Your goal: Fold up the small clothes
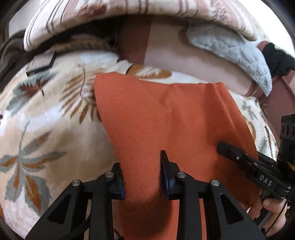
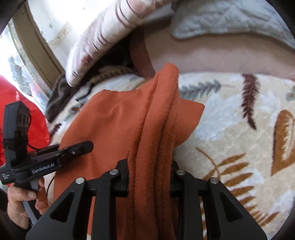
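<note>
An orange knit garment lies on a leaf-patterned blanket. My left gripper has its jaws around the garment's near left edge, with cloth between them. My right gripper is shut on a thick bunched fold of the same garment, which rises between its fingers. The right gripper also shows in the left wrist view at the garment's right edge. The left gripper shows in the right wrist view over the cloth's left side.
A striped quilt and a pale blue quilted cover lie at the far side of the bed. A phone rests on the blanket at far left. A window frame and red fabric are at left.
</note>
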Available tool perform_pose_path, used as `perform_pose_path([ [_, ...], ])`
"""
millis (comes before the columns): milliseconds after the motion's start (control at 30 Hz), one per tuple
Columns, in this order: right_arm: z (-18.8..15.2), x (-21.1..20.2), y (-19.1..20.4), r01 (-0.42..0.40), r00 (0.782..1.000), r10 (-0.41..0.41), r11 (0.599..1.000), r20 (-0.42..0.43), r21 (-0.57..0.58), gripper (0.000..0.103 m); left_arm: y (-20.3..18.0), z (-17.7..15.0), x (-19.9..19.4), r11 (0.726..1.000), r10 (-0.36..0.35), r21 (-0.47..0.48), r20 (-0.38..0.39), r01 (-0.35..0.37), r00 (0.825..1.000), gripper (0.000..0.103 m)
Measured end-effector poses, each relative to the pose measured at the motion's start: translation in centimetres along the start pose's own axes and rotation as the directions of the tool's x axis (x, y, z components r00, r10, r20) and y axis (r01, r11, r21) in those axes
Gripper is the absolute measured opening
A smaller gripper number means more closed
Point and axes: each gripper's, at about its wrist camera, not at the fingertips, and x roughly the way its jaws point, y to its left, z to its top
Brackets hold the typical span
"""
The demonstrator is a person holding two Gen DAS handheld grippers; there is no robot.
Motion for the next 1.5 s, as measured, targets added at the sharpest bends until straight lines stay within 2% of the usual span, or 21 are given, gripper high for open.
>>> perform_pose_path([
  [100, -0.7, 1.2, -1.0, 0.013, 1.000, -0.012, 0.999, -0.018, 0.029, 0.029, -0.1, 0.0, 0.2, 1.000, 0.007, 0.012, 0.007, -0.007, 1.000, 0.038],
  [200, -0.7, 1.0, -1.1, 0.025, 0.999, -0.025, 0.999, -0.023, 0.022, 0.036, -0.5, -0.1, -0.3, 0.999, 0.024, 0.021, 0.019, -0.024, 1.000, 0.041],
  [400, -0.3, -3.2, 0.3, 0.106, 0.994, -0.105, 0.994, 0.015, -0.036, 0.037, -0.7, -0.9, -4.3, 1.000, 0.030, -0.001, 0.053, -0.030, 0.998, 0.040],
  [500, -0.7, -5.7, 1.3, 0.099, 0.994, -0.096, 0.993, 0.044, -0.070, 0.037, -0.8, -1.7, -6.8, 1.000, 0.002, -0.014, 0.076, -0.001, 0.997, 0.040],
  [633, -2.6, -8.6, 3.5, 0.041, 0.998, -0.034, 0.989, 0.046, -0.139, 0.037, -2.3, -3.6, -9.0, 1.000, -0.011, 0.011, 0.083, 0.010, 0.996, 0.040],
  [767, -4.6, -8.4, 4.4, 0.006, 1.000, -0.005, 0.985, 0.006, -0.170, 0.037, -4.0, -5.2, -8.4, 0.998, 0.013, 0.056, 0.051, -0.016, 0.999, 0.040],
  [933, -6.4, -4.7, 0.9, 0.020, 0.996, -0.026, 0.997, -0.081, -0.073, 0.034, -4.7, -6.4, -5.1, 0.992, 0.076, 0.102, 0.000, -0.075, 0.997, 0.040],
  [1000, -7.0, -4.2, -0.2, -0.023, 0.998, 0.020, 0.999, -0.063, -0.043, 0.034, -5.1, -6.6, -4.7, 0.986, 0.101, 0.134, 0.009, -0.101, 0.995, 0.040],
  [1167, -6.4, -5.8, 0.8, -0.029, 0.999, 0.027, 0.998, -0.034, -0.062, 0.035, -5.8, -6.7, -4.4, 0.976, 0.128, 0.172, 0.025, -0.131, 0.991, 0.047],
  [1233, -6.4, -6.3, 1.2, -0.015, 1.000, 0.014, 0.996, -0.015, -0.086, 0.036, -5.8, -6.7, -4.4, 0.977, 0.126, 0.170, 0.026, -0.128, 0.992, 0.048],
  [1333, -7.3, -4.4, 0.7, 0.005, 0.997, -0.012, 0.996, -0.071, -0.091, 0.036, -5.9, -6.7, -4.4, 0.976, 0.127, 0.172, 0.029, -0.130, 0.991, 0.048],
  [1400, -7.7, -4.2, 1.0, 0.019, 0.999, -0.025, 0.992, -0.044, -0.124, 0.037, -6.0, -6.7, -4.4, 0.974, 0.135, 0.178, 0.033, -0.139, 0.990, 0.048],
  [1500, -7.3, -5.2, 1.3, 0.004, 0.999, -0.008, 0.996, -0.042, -0.093, 0.045, -6.2, -6.9, -4.9, 0.975, 0.134, 0.173, 0.041, -0.140, 0.990, 0.048],
])
